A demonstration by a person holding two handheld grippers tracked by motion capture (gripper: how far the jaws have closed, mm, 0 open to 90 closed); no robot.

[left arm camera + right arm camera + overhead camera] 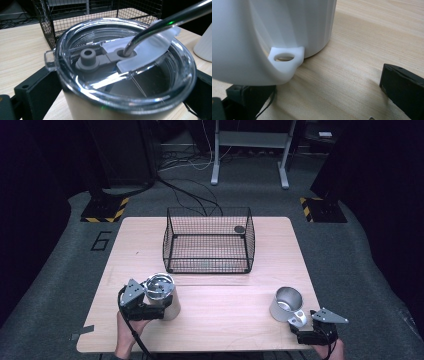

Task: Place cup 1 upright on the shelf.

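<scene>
while the left gripper (150, 307) sits clamped around the cream steel tumbler with a clear plastic lid (161, 295), its black jaws press the cup's two sides, as the left gripper view shows. that tumbler stands upright on the pale wooden table (225, 320), in front of the black wire basket (208, 240) and toward its left corner. a bent metal straw (160, 26) passes through the lid's grey slider. the white mug with a shiny steel inside (287, 304) stands well to the right of the basket's front edge, near the table's right side. the right gripper (305, 327) sits just behind the mug's looped white handle (284, 61); its jaws stand wide apart, one seemingly beneath the handle, though contact is unclear.
</scene>
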